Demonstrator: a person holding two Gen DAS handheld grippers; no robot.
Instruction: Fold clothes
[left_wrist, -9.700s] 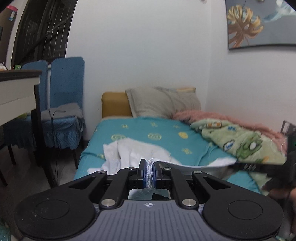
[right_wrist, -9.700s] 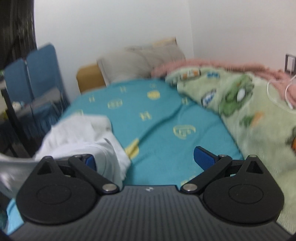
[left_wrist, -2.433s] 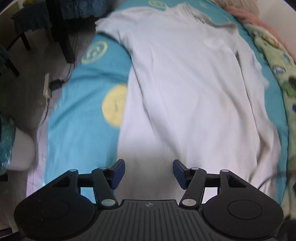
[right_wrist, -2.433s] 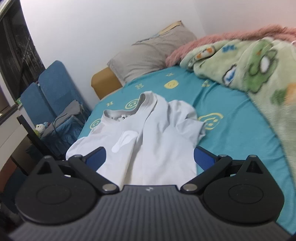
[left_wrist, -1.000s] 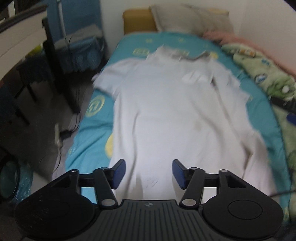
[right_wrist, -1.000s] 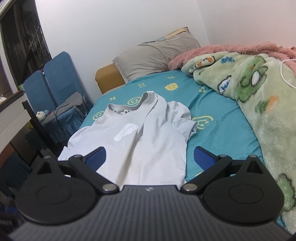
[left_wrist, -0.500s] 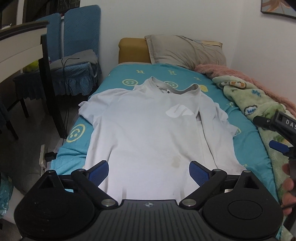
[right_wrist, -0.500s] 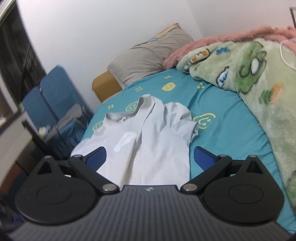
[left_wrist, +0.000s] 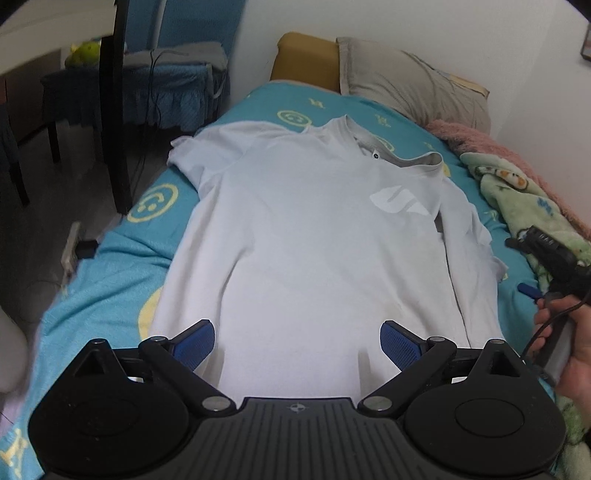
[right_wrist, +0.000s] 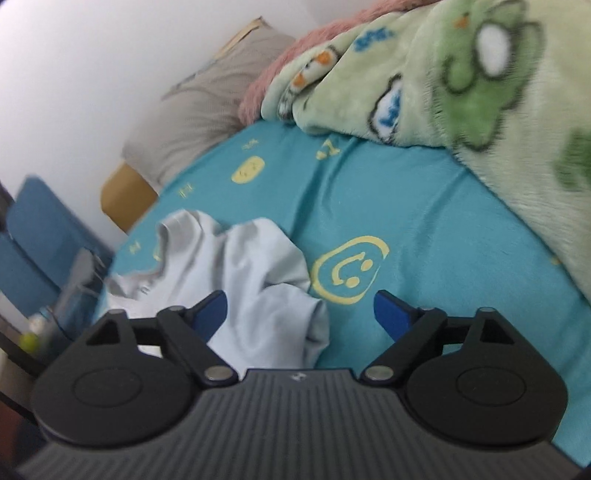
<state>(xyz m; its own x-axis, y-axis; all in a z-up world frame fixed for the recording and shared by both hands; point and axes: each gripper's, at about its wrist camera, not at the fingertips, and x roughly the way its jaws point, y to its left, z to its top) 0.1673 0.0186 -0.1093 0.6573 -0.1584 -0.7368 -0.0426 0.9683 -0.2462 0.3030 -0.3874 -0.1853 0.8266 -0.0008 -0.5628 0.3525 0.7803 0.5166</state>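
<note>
White T-shirt (left_wrist: 314, 236) lying spread on bed sheet (left_wrist: 122, 254). Left gripper (left_wrist: 297, 338), right gripper (right_wrist: 300, 308) both hovering wide apart, empty. Right sleeve (right_wrist: 266, 273) seemingly bunching; pinching sleeve edge cleanly matters.

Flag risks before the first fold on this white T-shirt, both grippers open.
1. The white T-shirt has its right sleeve bunched; folding now could trap wrinkles.
2. The green fleece blanket lies close by; the right gripper might snag it.
3. The left sleeve sits near the bed edge and may slide off.
</note>
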